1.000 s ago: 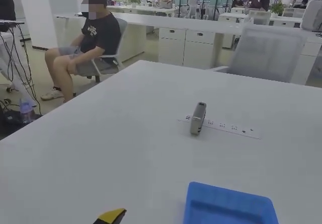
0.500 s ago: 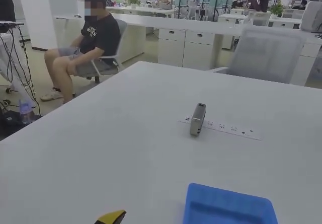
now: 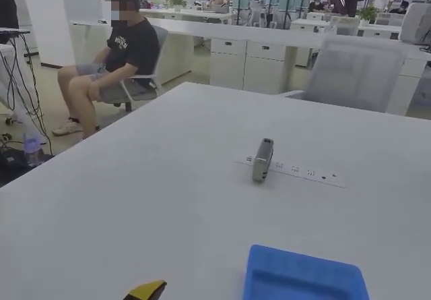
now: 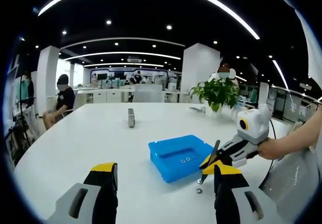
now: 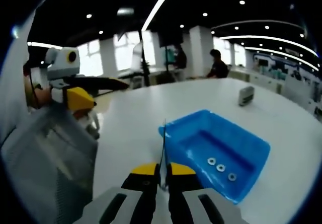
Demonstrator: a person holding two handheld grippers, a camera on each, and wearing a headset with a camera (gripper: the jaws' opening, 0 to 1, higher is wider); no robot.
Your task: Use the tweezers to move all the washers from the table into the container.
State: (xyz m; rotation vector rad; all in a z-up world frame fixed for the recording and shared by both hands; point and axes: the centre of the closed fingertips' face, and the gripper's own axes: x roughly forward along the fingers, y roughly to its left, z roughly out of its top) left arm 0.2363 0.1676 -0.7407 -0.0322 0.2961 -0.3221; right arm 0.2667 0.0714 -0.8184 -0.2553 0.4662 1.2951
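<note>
A blue container [image 3: 306, 276] sits at the near edge of the white table [image 3: 168, 178]. It holds three washers [image 5: 221, 167], which lie in a row on its floor. My right gripper [image 5: 162, 171] is shut on thin metal tweezers [image 5: 163, 143], which point up just left of the container. In the left gripper view the right gripper [image 4: 217, 162] comes in from the right, with the tweezers' tip just above a loose washer [image 4: 199, 190] on the table beside the container [image 4: 181, 156]. My left gripper [image 4: 166, 183] is open and holds nothing. A gripper's yellow tip [image 3: 145, 291] shows left of the container.
A grey device [image 3: 262, 158] stands on a white power strip [image 3: 303, 172] at mid-table. A grey chair [image 3: 357, 71] is at the far edge. A person [image 3: 114, 50] sits off to the left. A potted plant [image 4: 217, 94] stands on the table's right side.
</note>
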